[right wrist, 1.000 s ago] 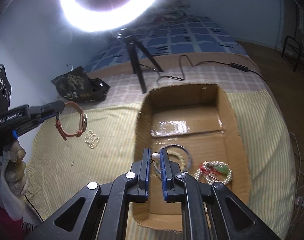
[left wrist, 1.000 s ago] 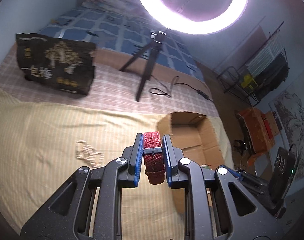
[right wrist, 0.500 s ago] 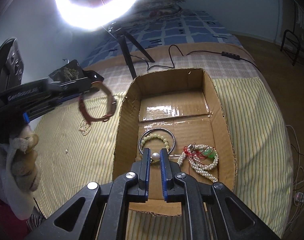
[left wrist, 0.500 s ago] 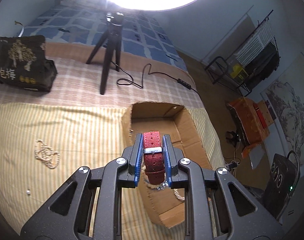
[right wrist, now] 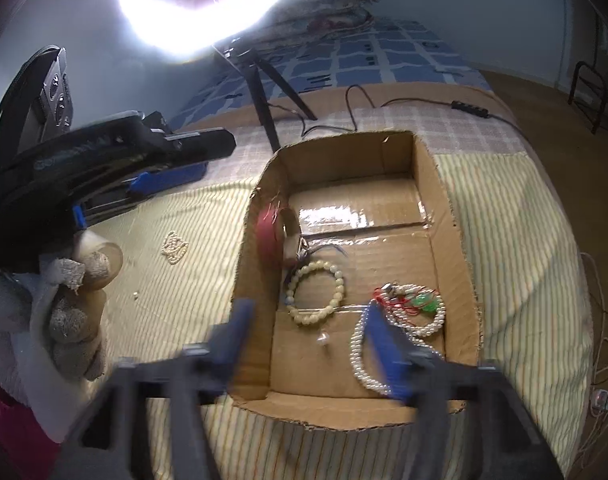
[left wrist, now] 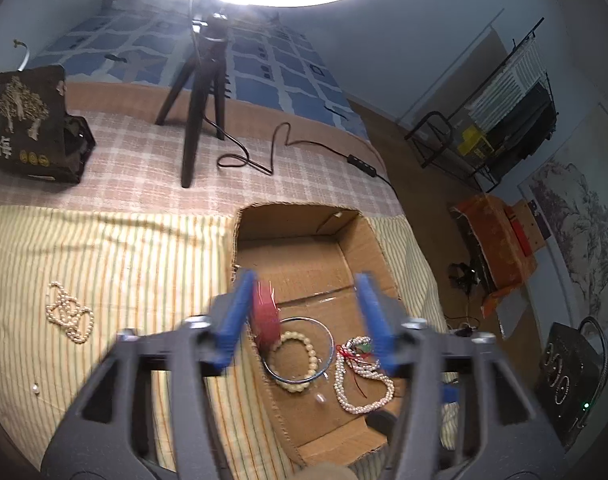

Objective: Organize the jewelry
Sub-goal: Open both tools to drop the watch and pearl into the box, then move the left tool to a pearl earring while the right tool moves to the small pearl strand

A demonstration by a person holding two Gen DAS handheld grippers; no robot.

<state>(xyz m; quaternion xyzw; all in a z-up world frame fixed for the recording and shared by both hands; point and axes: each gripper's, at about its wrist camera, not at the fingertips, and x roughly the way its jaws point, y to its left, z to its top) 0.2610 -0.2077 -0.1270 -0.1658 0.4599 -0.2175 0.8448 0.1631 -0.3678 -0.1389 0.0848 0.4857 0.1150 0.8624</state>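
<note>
The red watch (right wrist: 270, 236) now sits inside the cardboard box (right wrist: 449, 216), against its left wall, no longer clamped in the left tool (left wrist: 304, 316); that tool's jaws are opening, the strap just beside the left pad. A second ago it was held over the striped bedsheet (left wrist: 124, 264), left of the box. The right tool (right wrist: 307, 332) has let go of the single pearl (right wrist: 323, 340), which lies on the box floor; its jaws are opening with nothing pressed between them. Near the watch lie a bead bracelet (right wrist: 315, 294) and a pearl necklace (right wrist: 399, 320). Another pearl strand (left wrist: 70, 316) stays on the sheet. The black bag (left wrist: 24, 132) far left bears the characters "包梅".
</note>
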